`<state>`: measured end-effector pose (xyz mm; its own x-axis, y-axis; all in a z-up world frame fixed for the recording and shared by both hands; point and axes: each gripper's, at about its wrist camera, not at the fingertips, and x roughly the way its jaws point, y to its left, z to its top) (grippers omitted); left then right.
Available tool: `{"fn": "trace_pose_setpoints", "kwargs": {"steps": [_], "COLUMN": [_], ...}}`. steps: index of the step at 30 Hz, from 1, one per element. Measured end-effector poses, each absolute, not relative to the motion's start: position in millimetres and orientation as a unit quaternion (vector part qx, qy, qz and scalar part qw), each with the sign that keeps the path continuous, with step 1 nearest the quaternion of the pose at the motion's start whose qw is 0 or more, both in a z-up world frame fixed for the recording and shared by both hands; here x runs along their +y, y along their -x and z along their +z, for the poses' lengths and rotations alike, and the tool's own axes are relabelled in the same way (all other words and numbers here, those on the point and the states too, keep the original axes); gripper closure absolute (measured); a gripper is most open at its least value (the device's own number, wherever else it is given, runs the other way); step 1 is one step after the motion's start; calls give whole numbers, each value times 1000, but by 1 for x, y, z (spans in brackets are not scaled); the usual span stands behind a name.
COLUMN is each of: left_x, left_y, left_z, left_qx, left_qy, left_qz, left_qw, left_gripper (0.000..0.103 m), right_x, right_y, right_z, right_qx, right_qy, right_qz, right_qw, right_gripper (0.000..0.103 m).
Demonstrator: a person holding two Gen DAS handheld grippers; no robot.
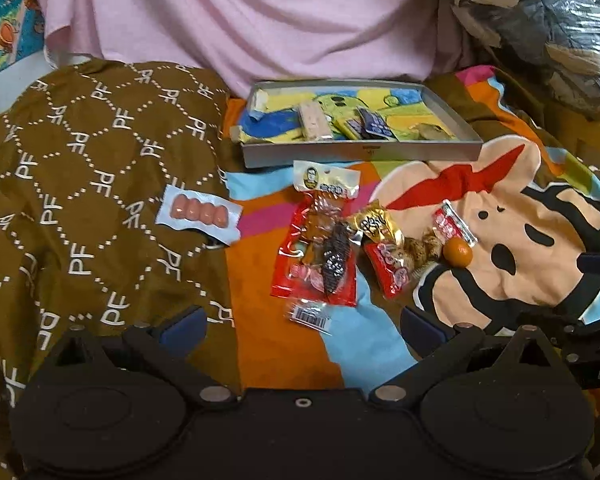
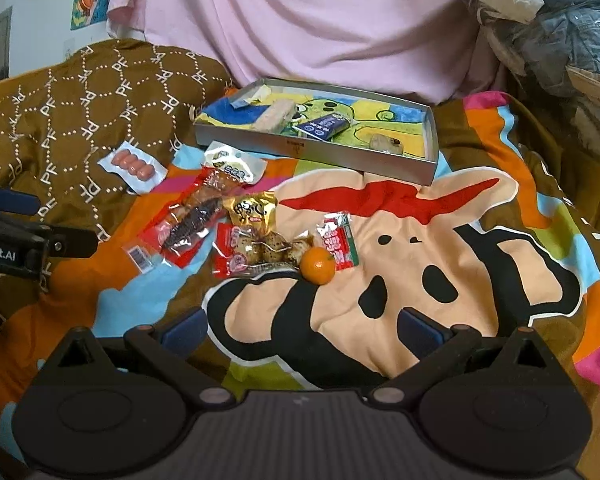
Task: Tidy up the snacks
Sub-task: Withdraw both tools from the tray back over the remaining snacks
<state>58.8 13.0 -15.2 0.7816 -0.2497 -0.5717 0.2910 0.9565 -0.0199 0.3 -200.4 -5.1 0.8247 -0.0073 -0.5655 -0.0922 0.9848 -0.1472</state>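
Left gripper (image 1: 302,322) low over the near part of the colourful cartoon blanket (image 1: 512,248), jaws spread wide, nothing between them. Right gripper (image 2: 302,322) likewise spread and empty, over the cartoon face on the blanket, to the right of the left one.

Just beyond both, a loose cluster of snacks on the blanket: a long red packet (image 1: 320,248) with a white header and a dark piece inside, a small barcode wrapper (image 1: 310,315) touching its near end, a gold packet (image 1: 376,222) just to its right, a red packet of speckled eggs (image 2: 256,254) below that, a small orange (image 2: 318,266) touching the eggs' right end, and a red-and-white sachet (image 2: 340,242) just beyond the orange. Off to the left, apart from the cluster, a pale blue pack of four pink sausages (image 1: 200,214) on the brown "PF" patterned cloth (image 1: 80,184).

Farther back, a shallow grey tray (image 1: 364,152) with a bright cartoon lining — inside it a pale bar (image 1: 314,122), dark blue packets (image 1: 374,126) and a brownish snack (image 1: 430,132) toward its right end. Behind the tray, pink fabric (image 1: 260,20); at far right, bundles in clear plastic (image 1: 548,20).
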Motion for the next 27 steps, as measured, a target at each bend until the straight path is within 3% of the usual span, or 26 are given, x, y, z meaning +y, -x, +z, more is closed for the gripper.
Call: {"fn": "trace_pose_setpoints", "kwargs": {"steps": [12, 27], "left_x": [1, -26], "left_y": [-94, -144], "left_z": [-25, -45], "left_qx": [323, 271], "left_qy": [-58, -101], "left_qz": [-150, -204], "left_qw": [933, 935], "left_gripper": [1, 1], "right_x": [-199, -209], "right_y": [-11, -31], "right_z": [-18, -23], "right_qx": [315, 288], "right_qy": [88, 81], "right_qz": [15, -6], "right_qw": [945, 954], "right_gripper": [0, 0]}}
